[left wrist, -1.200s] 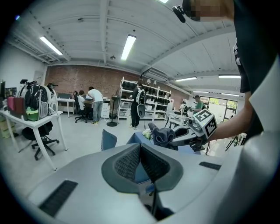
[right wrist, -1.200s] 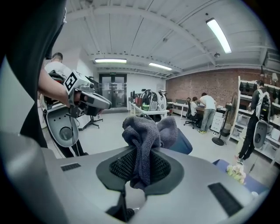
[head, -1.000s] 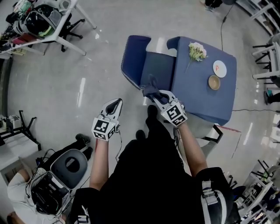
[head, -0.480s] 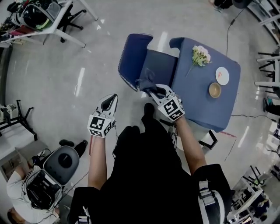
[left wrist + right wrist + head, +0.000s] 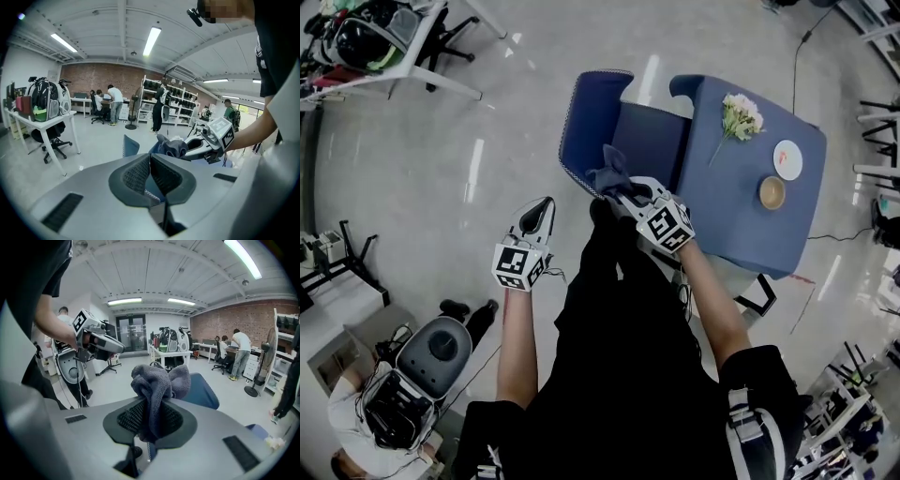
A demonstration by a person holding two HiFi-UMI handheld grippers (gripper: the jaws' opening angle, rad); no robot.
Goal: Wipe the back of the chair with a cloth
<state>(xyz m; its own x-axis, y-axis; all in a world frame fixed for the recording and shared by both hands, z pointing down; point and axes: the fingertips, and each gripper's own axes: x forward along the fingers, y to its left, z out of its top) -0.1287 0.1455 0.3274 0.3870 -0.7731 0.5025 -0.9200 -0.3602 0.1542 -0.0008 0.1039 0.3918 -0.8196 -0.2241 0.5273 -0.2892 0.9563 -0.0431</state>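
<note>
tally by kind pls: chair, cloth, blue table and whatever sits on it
chair: 1
cloth: 1
table: 1
flower bunch: 1
plate: 1
bowl: 1
Total: 6

The blue padded chair [image 5: 589, 117] stands just left of the blue-draped table [image 5: 736, 211], which carries a flower bunch [image 5: 741, 114], a white plate [image 5: 787, 159] and a brown bowl [image 5: 772, 192]. The grey terry cloth [image 5: 607, 175] sits in the right gripper [image 5: 623, 191] at the chair's near edge, with the left gripper [image 5: 540, 210] further left and apart.
</note>
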